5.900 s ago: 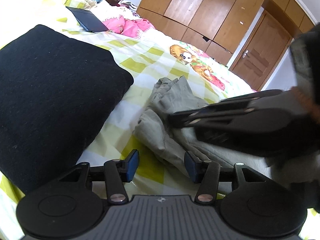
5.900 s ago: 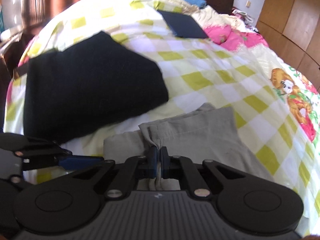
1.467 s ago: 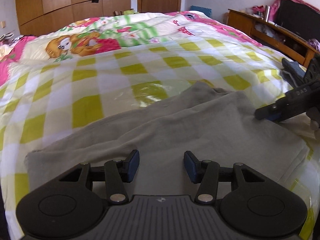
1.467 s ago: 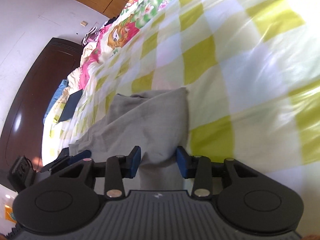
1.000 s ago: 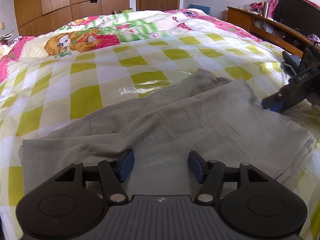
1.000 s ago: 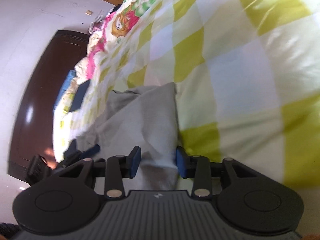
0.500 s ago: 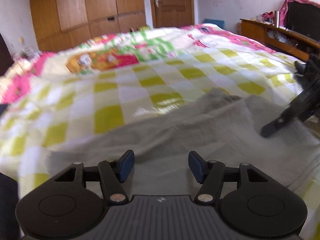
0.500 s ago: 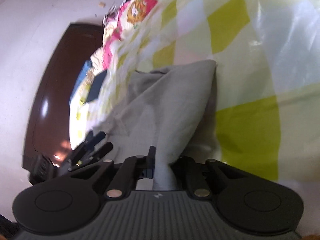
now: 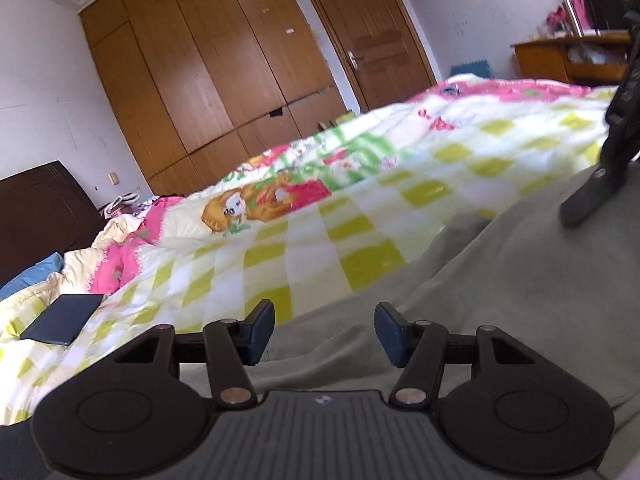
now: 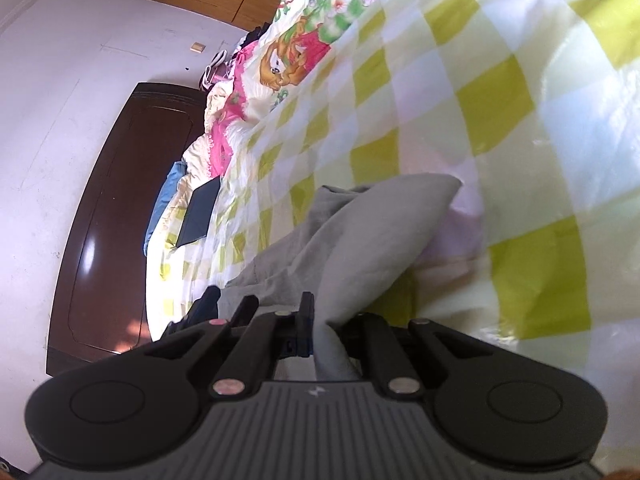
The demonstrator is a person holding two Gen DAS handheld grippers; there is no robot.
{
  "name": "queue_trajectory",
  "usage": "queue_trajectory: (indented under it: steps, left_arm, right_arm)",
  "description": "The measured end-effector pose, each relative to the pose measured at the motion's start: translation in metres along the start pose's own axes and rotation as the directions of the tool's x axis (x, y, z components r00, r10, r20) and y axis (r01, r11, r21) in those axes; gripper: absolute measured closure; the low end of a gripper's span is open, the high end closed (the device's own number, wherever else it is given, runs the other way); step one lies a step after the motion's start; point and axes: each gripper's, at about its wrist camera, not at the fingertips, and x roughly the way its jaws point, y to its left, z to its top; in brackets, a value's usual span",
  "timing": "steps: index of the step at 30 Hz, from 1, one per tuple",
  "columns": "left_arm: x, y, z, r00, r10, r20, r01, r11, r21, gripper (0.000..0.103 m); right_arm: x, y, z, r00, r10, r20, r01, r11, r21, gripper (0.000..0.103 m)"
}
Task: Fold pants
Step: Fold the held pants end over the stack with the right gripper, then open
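Observation:
Grey pants [image 9: 500, 280] lie across the checkered bed, filling the lower right of the left wrist view. My left gripper [image 9: 324, 334] is open just over one end of them, with cloth between the blue pads, not pinched. My right gripper [image 10: 326, 330] is shut on the pants [image 10: 372, 232] and lifts a fold off the sheet. The right gripper also shows at the far right of the left wrist view [image 9: 600, 184], over the pants. The left gripper shows as a dark tip in the right wrist view [image 10: 204, 304].
The yellow-checked sheet [image 9: 304, 256] covers the bed, with a cartoon quilt [image 9: 256, 200] beyond. A dark flat tablet [image 9: 64, 318] lies near the pillows and headboard [image 10: 120, 208]. Wooden wardrobes [image 9: 208, 68], a door and a side cabinet [image 9: 568, 56] stand around the bed.
My right gripper closed on the pants' edge and raised it. My left gripper stayed open and tilted up and to the left, so the wardrobes and headboard came into view.

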Motion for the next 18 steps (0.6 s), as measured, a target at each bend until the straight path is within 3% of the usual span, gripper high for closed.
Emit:
queue_trajectory:
  steps: [2, 3, 4, 7, 12, 18]
  left_arm:
    - [0.006, -0.015, -0.012, 0.996, -0.057, -0.070, 0.059, 0.998, 0.038, 0.033]
    - [0.013, -0.024, -0.022, 0.986, -0.096, -0.134, 0.105, 0.993, 0.059, 0.039]
    - [0.013, -0.030, -0.031, 0.985, -0.100, -0.138, 0.110, 0.992, 0.067, 0.043]
    - [-0.001, -0.026, -0.034, 0.992, -0.076, -0.097, 0.084, 0.993, 0.085, 0.041]
    - [-0.006, 0.019, -0.047, 0.983, -0.111, -0.144, 0.102, 0.992, -0.072, 0.039]
    - [-0.021, 0.061, -0.077, 0.964, -0.231, -0.132, 0.193, 0.949, -0.250, 0.036]
  right_arm:
    - [0.002, 0.012, 0.001, 1.000, -0.008, 0.005, 0.008, 1.000, -0.017, 0.097]
    - [0.004, 0.021, 0.002, 1.000, -0.016, 0.015, 0.017, 1.000, -0.023, 0.097]
    - [0.005, 0.030, 0.002, 1.000, -0.023, 0.020, 0.024, 0.999, -0.034, 0.097]
    - [0.011, 0.063, 0.000, 0.999, -0.036, 0.030, 0.038, 0.996, -0.083, 0.097]
    - [0.052, 0.135, -0.009, 0.995, -0.095, 0.019, 0.097, 0.968, -0.230, 0.097]
    - [0.138, 0.188, -0.043, 0.976, -0.207, -0.065, 0.169, 0.912, -0.375, 0.094]
